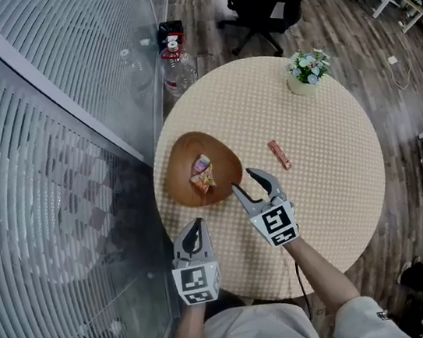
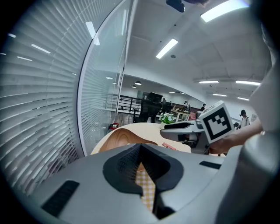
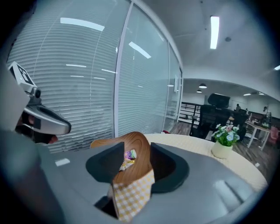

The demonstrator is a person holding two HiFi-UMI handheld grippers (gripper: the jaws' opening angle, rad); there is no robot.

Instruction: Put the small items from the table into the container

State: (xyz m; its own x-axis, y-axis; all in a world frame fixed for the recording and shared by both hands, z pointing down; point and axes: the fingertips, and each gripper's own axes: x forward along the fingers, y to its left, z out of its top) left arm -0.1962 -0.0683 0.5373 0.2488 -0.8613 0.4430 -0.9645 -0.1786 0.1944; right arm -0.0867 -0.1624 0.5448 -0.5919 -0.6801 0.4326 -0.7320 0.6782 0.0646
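Two grippers are over the near part of a round table [image 1: 332, 185] covered in a checked cloth. A wooden bowl [image 1: 177, 161] stands on the table's left side and holds sweets [image 1: 202, 173] in bright wrappers.

The left gripper [image 1: 197, 225] is by the near left edge, short of the bowl. Its jaws are pressed together at the tips with nothing in them, and its own view shows only a sliver of cloth through the narrow gap lower down.

The right gripper [image 1: 243, 180] is further in, its jaws spread and empty. Its tips are at the bowl's near right rim, but the head view does not settle whether they touch it. In the right gripper view the bowl and the sweets [image 3: 127, 158] show through the gap, beyond the pads, and neither pad presses on anything.

One bar [image 1: 279, 154], reddish brown, lies flat on the cloth outside the bowl, to its right. It is near the right gripper's tips, a little beyond them and to their right, clear of both jaws. It is well apart from the left gripper. In the left gripper view the bar [image 2: 169, 145] shows just below the right gripper's finger.

A flower pot [image 1: 307, 73] stands on the far side of the table. A bottle [image 1: 178, 67] stands on the floor beyond the table, by a glass wall [image 1: 51, 149].
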